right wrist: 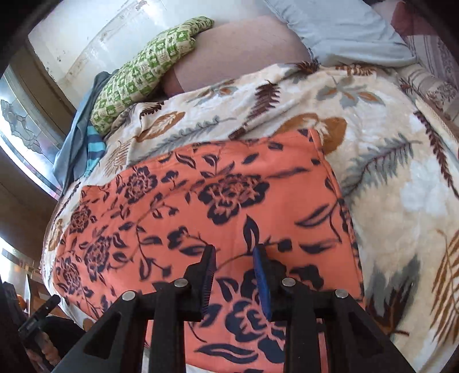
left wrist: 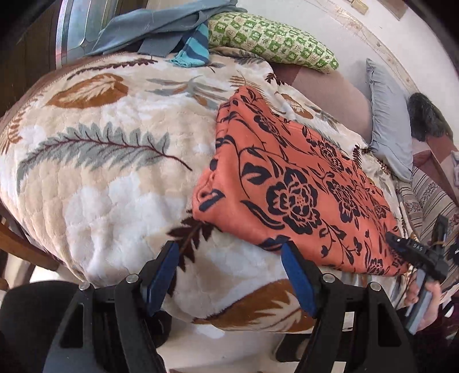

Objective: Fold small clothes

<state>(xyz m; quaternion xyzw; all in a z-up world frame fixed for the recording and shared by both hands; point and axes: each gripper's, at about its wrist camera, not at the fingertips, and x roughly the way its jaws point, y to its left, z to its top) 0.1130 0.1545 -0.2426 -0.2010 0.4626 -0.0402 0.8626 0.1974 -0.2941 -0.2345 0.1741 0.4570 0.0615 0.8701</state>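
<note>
Your left gripper (left wrist: 229, 255) hovers over the near edge of the leaf-print blanket (left wrist: 100, 178), fingers spread wide, holding nothing. Your right gripper (right wrist: 233, 258) hangs over the orange floral garment (right wrist: 218, 206), fingers parted with nothing between them. The garment lies folded flat on the blanket on the bed. Farther off: a green checked pillow (left wrist: 269, 37), grey-blue clothes (left wrist: 160, 25), a grey pillow (left wrist: 387, 126).

Setting: home bedroom. Evidence: bed covered by plush cream leaf-print blanket (left wrist: 100, 172); green-and-cream patterned pillow (left wrist: 272, 40) and pale blue-grey pillow (left wrist: 387, 129) near white wall; loose grey-blue garments (left wrist: 155, 25) heaped at bed edge.
</note>
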